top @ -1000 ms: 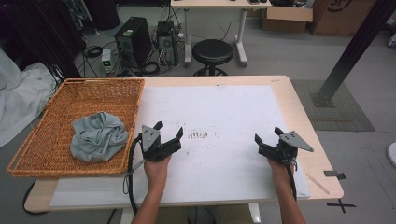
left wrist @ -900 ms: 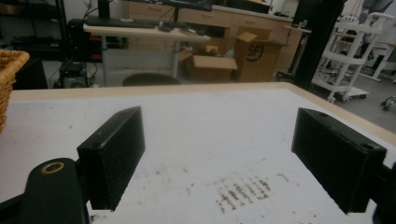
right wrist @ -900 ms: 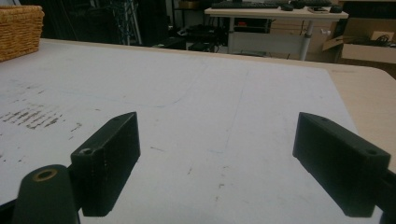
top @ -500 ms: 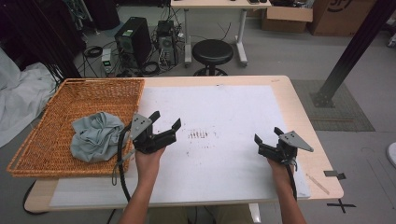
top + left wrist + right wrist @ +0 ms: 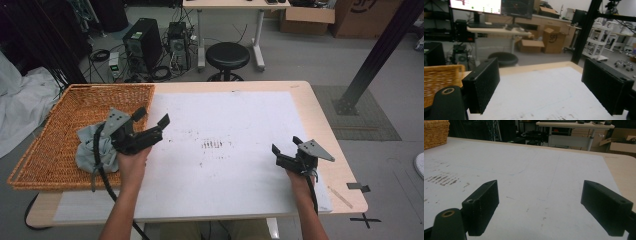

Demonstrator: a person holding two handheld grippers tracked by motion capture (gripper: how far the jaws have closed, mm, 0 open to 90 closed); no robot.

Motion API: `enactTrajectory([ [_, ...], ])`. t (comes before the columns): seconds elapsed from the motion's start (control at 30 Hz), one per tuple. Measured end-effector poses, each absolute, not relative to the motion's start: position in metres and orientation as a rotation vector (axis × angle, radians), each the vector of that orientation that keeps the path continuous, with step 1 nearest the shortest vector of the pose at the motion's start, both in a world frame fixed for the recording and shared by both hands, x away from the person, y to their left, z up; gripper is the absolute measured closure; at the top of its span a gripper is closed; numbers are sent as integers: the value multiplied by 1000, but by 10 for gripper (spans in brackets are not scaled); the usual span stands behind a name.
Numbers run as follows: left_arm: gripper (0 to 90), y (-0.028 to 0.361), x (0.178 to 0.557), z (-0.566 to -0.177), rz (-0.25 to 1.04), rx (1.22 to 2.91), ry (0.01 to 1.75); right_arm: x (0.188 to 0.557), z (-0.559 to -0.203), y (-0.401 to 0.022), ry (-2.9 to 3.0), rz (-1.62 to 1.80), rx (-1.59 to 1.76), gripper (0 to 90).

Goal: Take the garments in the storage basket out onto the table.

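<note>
Left gripper [image 5: 149,119] hangs lifted beside the wicker basket [image 5: 60,130] with fingers spread wide and empty, probably lining up for the grey cloth [image 5: 89,146] bunched inside, while the right gripper [image 5: 285,150] idles, wide open, low over the table [image 5: 240,190].

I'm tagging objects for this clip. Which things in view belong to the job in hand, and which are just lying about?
In the job:
- grey cloth, lying in the basket
- wicker basket
- left gripper, open, beside the cloth
- right gripper, open, over the white mat

Lying about:
- black stool
- computer towers
- cardboard box
</note>
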State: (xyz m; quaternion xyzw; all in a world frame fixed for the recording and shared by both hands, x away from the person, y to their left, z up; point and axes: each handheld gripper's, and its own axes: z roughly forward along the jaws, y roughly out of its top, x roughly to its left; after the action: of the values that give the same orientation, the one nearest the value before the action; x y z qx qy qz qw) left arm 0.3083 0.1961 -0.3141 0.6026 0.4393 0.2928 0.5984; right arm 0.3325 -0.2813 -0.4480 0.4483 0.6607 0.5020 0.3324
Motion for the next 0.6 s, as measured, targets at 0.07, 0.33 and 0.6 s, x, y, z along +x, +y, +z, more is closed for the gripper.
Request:
enactTrajectory([
  [0.07,156,214,309,-312,707,1410,1042,333,-448,-282,1727,1313,1171,144],
  [0.33,157,269,307,-317,772,1414,1131,333,-448,-281,1734,1310,1172,144],
  [0.6,157,308,308,-334,816,1389,1289,333,-448,-281,1740,1304,1170,144],
])
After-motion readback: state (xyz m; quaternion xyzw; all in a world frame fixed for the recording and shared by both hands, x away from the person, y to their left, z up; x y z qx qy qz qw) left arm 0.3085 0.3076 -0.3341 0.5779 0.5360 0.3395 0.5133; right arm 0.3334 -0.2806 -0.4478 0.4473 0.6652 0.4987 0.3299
